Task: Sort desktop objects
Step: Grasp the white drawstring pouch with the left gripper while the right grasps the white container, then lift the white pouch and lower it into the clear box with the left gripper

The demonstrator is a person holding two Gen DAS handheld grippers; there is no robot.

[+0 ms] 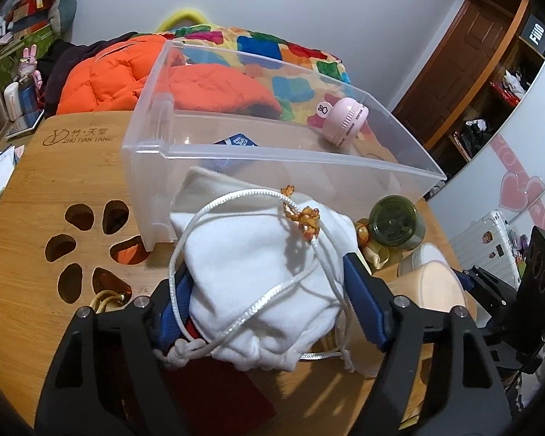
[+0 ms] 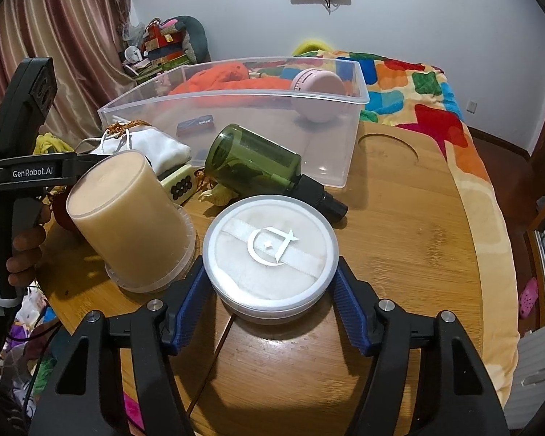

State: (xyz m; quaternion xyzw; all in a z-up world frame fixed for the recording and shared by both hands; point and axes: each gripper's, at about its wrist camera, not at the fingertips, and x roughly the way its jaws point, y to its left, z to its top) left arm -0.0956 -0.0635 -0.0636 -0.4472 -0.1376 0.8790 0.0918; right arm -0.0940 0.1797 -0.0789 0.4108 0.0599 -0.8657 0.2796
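In the left wrist view a white drawstring pouch [image 1: 258, 269] fills the gap of my left gripper [image 1: 265, 269], and both blue pads press its sides. It lies on a dark red booklet [image 1: 218, 396], just in front of the clear plastic bin [image 1: 290, 156]. In the right wrist view a round white powder box [image 2: 270, 254] sits on the wooden table [image 2: 399, 218] with my right gripper [image 2: 269, 270] around it, both pads touching its rim. The bin [image 2: 236, 96] holds a pink round gadget [image 2: 318, 87] and a small blue box [image 2: 194, 123].
A green bottle [image 2: 254, 160] lies on its side between the powder box and the bin. A beige cylinder jar [image 2: 127, 214] stands left of the powder box, with a mahjong tile [image 2: 180, 181] behind it. A bed with an orange jacket [image 1: 127, 76] lies beyond the table.
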